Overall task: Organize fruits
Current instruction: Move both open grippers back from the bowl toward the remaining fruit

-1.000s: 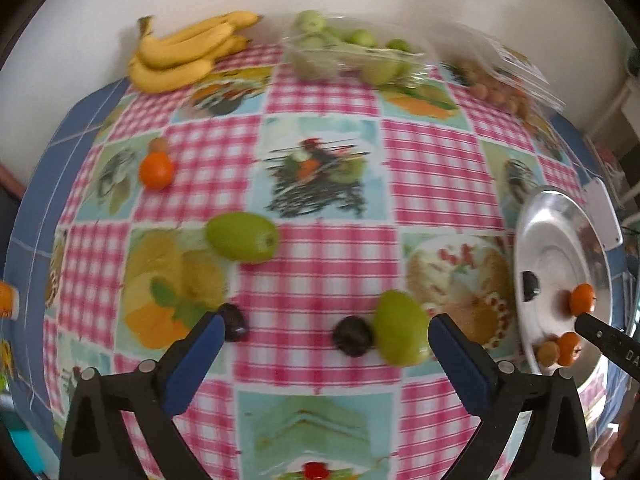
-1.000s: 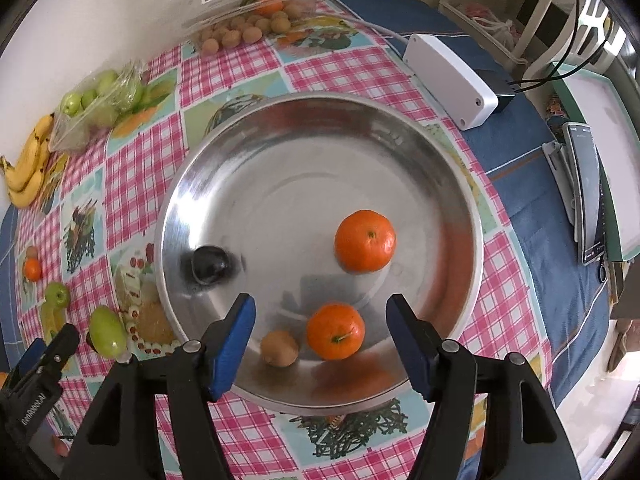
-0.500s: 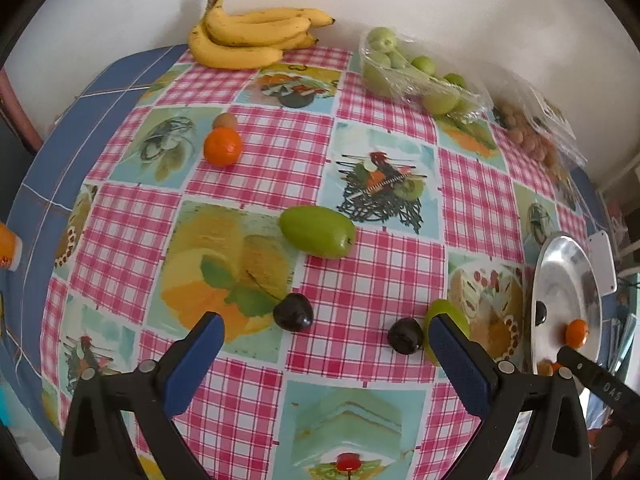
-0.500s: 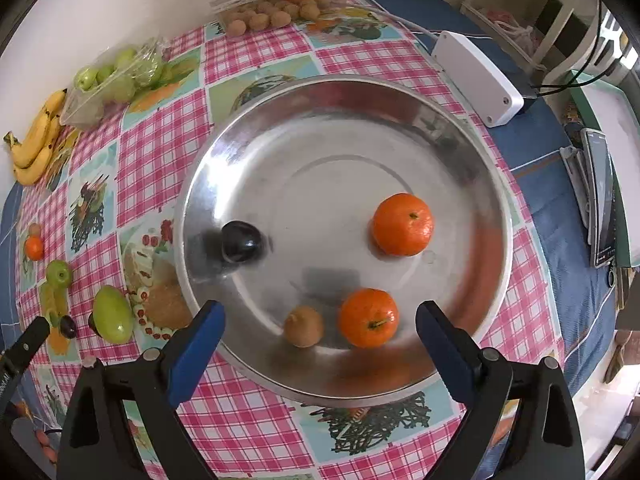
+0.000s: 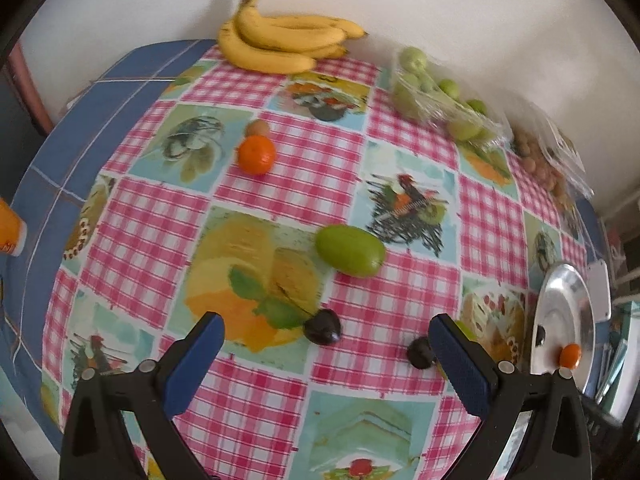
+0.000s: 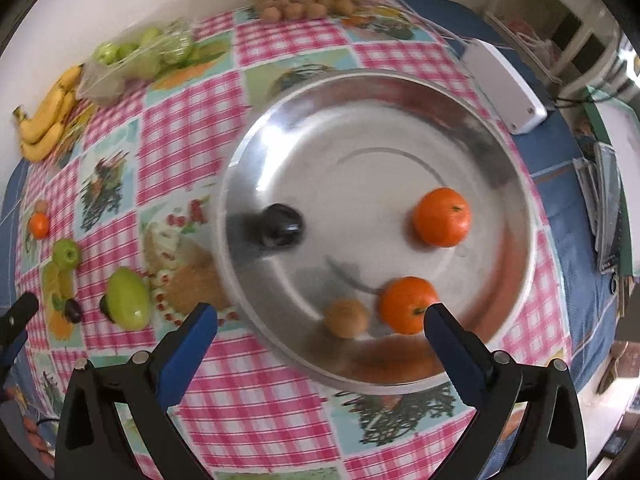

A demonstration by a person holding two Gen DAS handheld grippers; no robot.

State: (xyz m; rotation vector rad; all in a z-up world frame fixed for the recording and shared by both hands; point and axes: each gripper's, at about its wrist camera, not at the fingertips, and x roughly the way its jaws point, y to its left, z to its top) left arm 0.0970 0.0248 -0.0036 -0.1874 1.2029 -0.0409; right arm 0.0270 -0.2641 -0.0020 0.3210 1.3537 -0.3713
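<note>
My left gripper (image 5: pixel 324 322) hangs open over the checked tablecloth, just above a dark plum (image 5: pixel 322 332). A second plum (image 5: pixel 418 354) and a green fruit (image 5: pixel 464 326) lie by its right finger, which half hides the fruit. A green mango (image 5: pixel 350 250) and an orange (image 5: pixel 257 155) lie farther off. My right gripper (image 6: pixel 320 312) hovers at the near rim of the steel plate (image 6: pixel 360 92); its jaws are opening with nothing gripped. The plate holds two oranges (image 6: pixel 440 216), a brown fruit (image 6: pixel 346 318) and a dark plum (image 6: pixel 280 224).
Bananas (image 5: pixel 284 44), a bag of green fruits (image 5: pixel 440 100) and a pack of brown fruits (image 6: pixel 308 4) line the wall side. A white box (image 6: pixel 504 84) sits beyond the plate. Flat items lie on the blue cloth edge (image 6: pixel 608 208).
The right jaws have spread much wider above the plate. The left gripper has slid leftward over the table, so the plate now sits at the right edge of its view.
</note>
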